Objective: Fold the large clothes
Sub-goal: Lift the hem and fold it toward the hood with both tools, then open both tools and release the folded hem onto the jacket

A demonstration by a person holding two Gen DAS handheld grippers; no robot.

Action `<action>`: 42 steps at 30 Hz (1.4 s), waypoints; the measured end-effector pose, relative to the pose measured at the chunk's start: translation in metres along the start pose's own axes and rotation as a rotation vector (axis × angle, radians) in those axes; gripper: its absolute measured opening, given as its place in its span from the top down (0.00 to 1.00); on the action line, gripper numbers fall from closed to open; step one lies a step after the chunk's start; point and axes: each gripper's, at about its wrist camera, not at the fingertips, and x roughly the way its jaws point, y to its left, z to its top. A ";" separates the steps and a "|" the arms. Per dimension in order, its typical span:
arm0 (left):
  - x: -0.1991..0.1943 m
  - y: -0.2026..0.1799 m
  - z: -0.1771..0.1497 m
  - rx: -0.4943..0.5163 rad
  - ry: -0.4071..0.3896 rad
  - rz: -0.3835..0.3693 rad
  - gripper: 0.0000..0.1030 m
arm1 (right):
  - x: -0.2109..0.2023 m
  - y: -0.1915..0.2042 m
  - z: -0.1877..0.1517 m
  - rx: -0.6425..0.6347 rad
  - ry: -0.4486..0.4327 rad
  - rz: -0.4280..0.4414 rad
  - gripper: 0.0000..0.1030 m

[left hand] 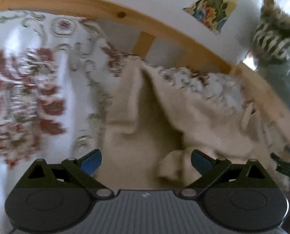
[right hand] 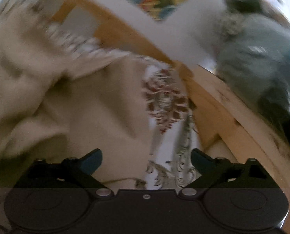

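A beige garment [left hand: 145,117] lies rumpled on a bed with a white bedspread [left hand: 28,78] printed with red flowers. My left gripper [left hand: 146,162] is open just above the garment, and a bunched fold of cloth [left hand: 174,165] sits next to its right finger without being clamped. In the right wrist view the same beige garment [right hand: 76,107] fills the left and middle, blurred. My right gripper [right hand: 146,162] is open and empty over the garment's edge and the floral bedspread [right hand: 164,101].
A wooden bed frame rail [left hand: 106,9] curves along the far side and shows in the right wrist view [right hand: 232,107]. A floral pillow [left hand: 213,3] and a furry striped thing [left hand: 271,33] lie beyond it. A grey-teal heap [right hand: 262,58] lies at right.
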 end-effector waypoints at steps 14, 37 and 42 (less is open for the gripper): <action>0.109 -0.049 0.033 -0.023 0.100 -0.024 0.44 | 0.022 0.018 -0.016 0.744 0.234 0.599 0.49; 0.082 -0.059 0.039 0.020 -0.098 0.160 0.20 | 0.056 0.067 0.019 0.402 -0.053 0.251 0.66; 0.093 -0.078 0.011 0.200 -0.034 0.327 0.16 | 0.039 0.076 0.025 0.350 -0.143 0.286 0.34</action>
